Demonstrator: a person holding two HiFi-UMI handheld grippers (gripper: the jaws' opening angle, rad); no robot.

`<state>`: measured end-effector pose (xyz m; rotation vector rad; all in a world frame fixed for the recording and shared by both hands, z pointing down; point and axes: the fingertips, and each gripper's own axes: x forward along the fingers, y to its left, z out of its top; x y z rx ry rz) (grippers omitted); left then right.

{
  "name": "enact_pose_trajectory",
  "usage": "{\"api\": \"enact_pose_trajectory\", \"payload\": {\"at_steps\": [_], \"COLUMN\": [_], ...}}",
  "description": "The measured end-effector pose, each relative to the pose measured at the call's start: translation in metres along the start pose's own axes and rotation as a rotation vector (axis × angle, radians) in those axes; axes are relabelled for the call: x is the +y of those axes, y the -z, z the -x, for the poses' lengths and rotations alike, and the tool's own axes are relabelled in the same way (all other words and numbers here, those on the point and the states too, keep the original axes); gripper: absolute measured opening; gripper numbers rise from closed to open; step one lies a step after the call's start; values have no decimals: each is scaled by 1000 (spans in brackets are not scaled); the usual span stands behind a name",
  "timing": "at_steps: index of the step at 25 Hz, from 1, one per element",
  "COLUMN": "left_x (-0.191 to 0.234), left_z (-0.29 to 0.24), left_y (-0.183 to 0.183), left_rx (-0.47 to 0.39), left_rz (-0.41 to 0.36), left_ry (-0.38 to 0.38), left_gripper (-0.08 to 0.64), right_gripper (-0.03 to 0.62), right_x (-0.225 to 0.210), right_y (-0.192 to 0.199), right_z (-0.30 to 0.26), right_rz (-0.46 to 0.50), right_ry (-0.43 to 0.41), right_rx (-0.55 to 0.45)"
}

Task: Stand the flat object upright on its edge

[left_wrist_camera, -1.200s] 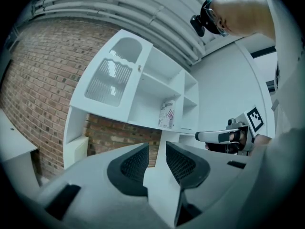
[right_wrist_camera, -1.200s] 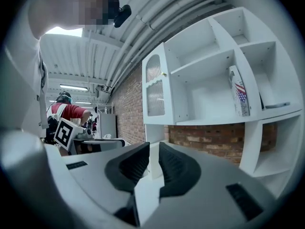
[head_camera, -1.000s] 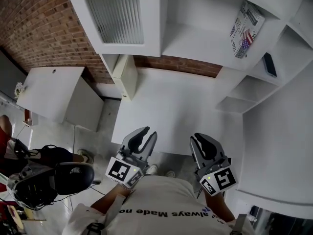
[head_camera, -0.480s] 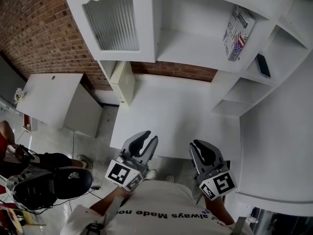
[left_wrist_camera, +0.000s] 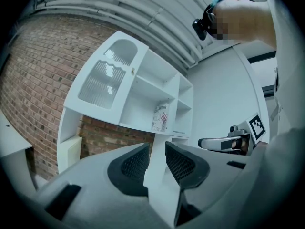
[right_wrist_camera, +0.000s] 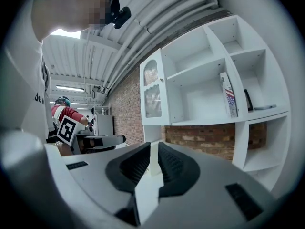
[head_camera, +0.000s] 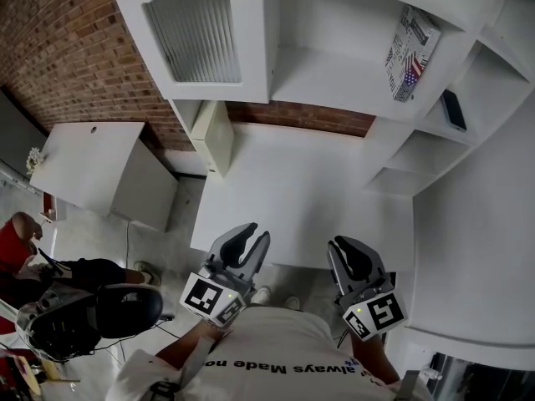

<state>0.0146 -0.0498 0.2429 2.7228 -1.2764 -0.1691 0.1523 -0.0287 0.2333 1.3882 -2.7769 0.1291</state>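
White on white nearly everywhere, so the task's thing is easy to spot. It's most likely the dark flat object (head_camera: 454, 109), phone-like, in the small shelf compartment at the far right. That's just past the divider from the patterned book (head_camera: 411, 50), which leans in the wider compartment. Whether the dark slab lies flat or is propped on the divider is hard to tell from here.

Both tools hover at the near edge of the bare tabletop (head_camera: 292, 182), well apart from the shelves. On the left tool (head_camera: 253, 232) the jaws are a little spread with nothing between them, just a shelf upright showing through the gap. On the right tool (head_camera: 344, 242) the jaws are almost together, only a thin slit, and it's empty too.

What could go wrong from here, imo:
- The right tool's slit looks too narrow. If the person goes in without widening it, the tips would probably shove the slab deeper instead of straddling it.
- The compartment is tight, so the tool's body could bump the divider or the shelf above. A knock there might tip the leaning book.
- A thin, smooth slab on a painted shelf will likely slide or flop once it's let go on its edge, unless it gets something to lean on.
- A pinch near one end could let it swing in the jaws.
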Motion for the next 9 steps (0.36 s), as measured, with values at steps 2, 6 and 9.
{"api": "enact_pose_trajectory", "payload": {"at_steps": [2, 6, 9], "left_x": [2, 3, 5], "left_z": [1, 3, 3], "left_y": [0, 0, 0], "left_rx": [-2, -7, -6], "left_rz": [1, 3, 6], "left_ry": [-5, -17, -24], "left_gripper": [110, 110, 110], "right_gripper": [52, 52, 52], "right_x": [0, -4, -7], "right_y": [1, 1, 0], "right_z": [0, 0, 1], "right_rz": [-1, -3, -3], "right_ry": [2, 10, 18], "right_rx": [0, -5, -10]}}
